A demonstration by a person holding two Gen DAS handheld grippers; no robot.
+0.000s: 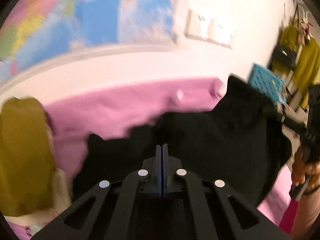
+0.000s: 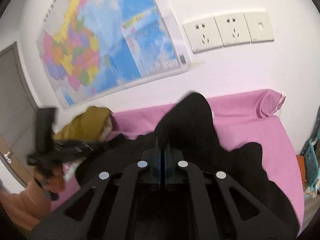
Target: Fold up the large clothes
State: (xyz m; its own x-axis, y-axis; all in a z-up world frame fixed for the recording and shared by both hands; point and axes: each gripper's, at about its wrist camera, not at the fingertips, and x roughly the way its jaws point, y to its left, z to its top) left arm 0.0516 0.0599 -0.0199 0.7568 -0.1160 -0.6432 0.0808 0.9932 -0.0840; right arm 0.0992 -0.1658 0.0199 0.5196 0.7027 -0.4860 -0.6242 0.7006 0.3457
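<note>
Black garment (image 1: pixel 210 132) lies just beyond both closed grippers (image 1: pixel 162 146) (image 2: pixel 162 143), grip unclear.

A white wall (image 2: pixel 230 76) carries a colourful map poster (image 2: pixel 112 46) and, to its right, a row of three white socket plates (image 2: pixel 228 31). A grey door (image 2: pixel 14 84) stands at the left. Below the wall lies a bed under a pink sheet (image 2: pixel 250 120). At the right, a turquoise perforated basket (image 1: pixel 266 84) and hanging mustard-yellow clothes (image 1: pixel 308 64) are visible.
</note>
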